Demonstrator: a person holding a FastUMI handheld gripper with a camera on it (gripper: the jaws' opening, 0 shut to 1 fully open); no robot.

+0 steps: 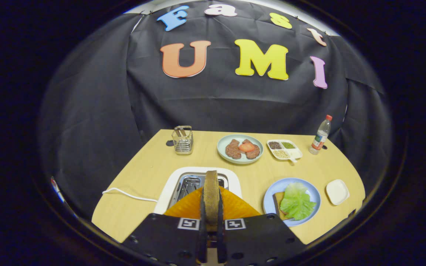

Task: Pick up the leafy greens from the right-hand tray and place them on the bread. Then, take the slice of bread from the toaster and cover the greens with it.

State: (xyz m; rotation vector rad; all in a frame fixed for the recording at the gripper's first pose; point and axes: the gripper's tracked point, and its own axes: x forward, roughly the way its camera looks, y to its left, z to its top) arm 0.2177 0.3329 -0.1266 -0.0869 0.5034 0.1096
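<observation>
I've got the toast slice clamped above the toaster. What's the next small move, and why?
Probably carry the bread slice right, toward the blue plate. The gripper holds it upright between both fingers, over the toaster, while the leafy greens already lie on the bottom bread, uncovered.

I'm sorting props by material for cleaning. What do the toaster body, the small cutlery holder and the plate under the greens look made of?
The white rounded toaster looks like glossy plastic around shiny metal slot guides. The small cutlery holder looks like clear glass or acrylic, since the table shows through it. The pale blue round plate looks like smooth plastic or glazed ceramic; I cannot tell which. The gripper grips a brown bread slice.
</observation>
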